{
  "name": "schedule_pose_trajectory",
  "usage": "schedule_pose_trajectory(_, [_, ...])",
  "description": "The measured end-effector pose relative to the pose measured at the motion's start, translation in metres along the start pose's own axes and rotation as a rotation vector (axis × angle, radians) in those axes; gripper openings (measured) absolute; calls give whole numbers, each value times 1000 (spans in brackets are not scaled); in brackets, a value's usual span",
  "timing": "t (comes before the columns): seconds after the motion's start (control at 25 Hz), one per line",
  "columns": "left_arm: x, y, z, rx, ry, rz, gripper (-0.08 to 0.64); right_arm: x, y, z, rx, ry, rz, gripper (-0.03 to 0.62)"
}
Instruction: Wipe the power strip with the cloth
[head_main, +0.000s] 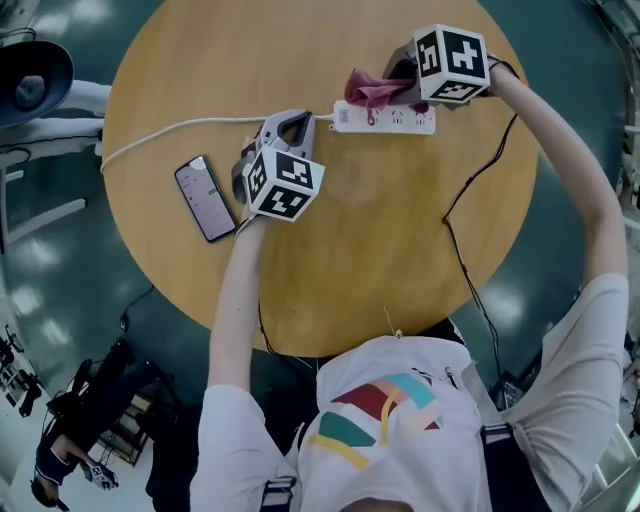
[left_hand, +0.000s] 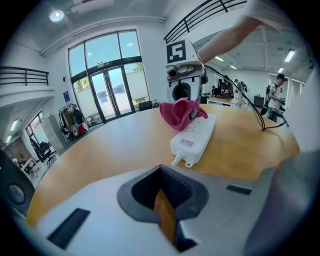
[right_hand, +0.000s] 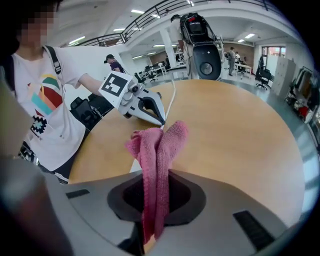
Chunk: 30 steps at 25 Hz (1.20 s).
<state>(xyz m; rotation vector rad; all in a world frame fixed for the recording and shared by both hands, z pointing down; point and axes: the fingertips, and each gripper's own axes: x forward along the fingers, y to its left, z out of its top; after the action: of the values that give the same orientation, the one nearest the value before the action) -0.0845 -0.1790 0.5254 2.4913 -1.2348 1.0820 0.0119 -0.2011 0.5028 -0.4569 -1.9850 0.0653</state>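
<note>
R gripper (head_main: 400, 75) clamped on the pink cloth (right_hand: 157, 150), which is pinched as a fold between its jaws. The free end is bunched ahead of the jaws, resting on top of the white power strip (head_main: 395, 120).

L gripper (head_main: 290, 128) has jaws closed w/ nothing in them. Its tip is just beside the strip's cord end; can't tell if touching. From L gripper the strip runs straight ahead, w/ the cloth on its middle-to-far part.

The white cord (head_main: 170, 132) runs off to L gripper's left, toward the table (head_main: 350, 250) edge. A phone (head_main: 205, 198) lies flat left of L gripper, apart from it.

The far table rim is close behind R gripper. There's a wide bare top between the strip and the person. A black cable (head_main: 480, 170) drops from R gripper across to the near rim.
</note>
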Motion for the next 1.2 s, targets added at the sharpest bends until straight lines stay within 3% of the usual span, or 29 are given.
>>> schedule_pose_trajectory(0.24, [-5, -12, 27, 7, -1, 10, 31, -48, 28, -70, 123, -32, -76, 40])
schedule_pose_trajectory(0.48, [10, -6, 17, 1, 28, 11, 31, -44, 27, -114, 184, -47, -129, 40])
schedule_pose_trajectory(0.68, [14, -16, 18, -17, 45, 15, 31, -65, 45, -119, 275, -204, -263, 40])
schedule_pose_trajectory(0.76, [1, -4, 29, -55, -41, 109, 31, -86, 48, -101, 324, -351, -382, 40])
schedule_pose_trajectory(0.88, [-50, 4, 68, -140, -275, 252, 31, -128, 71, -66, 425, -619, -592, 40])
schedule_pose_trajectory(0.96, [-96, -9, 97, -206, -415, 269, 31, -151, 106, -44, 470, -738, -739, 40])
schedule_pose_trajectory(1.08, [-168, -37, 130, -284, -608, 271, 31, -164, 161, -19, 524, -819, -992, 40])
schedule_pose_trajectory(1.2, [-226, -75, 146, -348, -753, 220, 31, -150, 215, 8, 579, -877, -1119, 39])
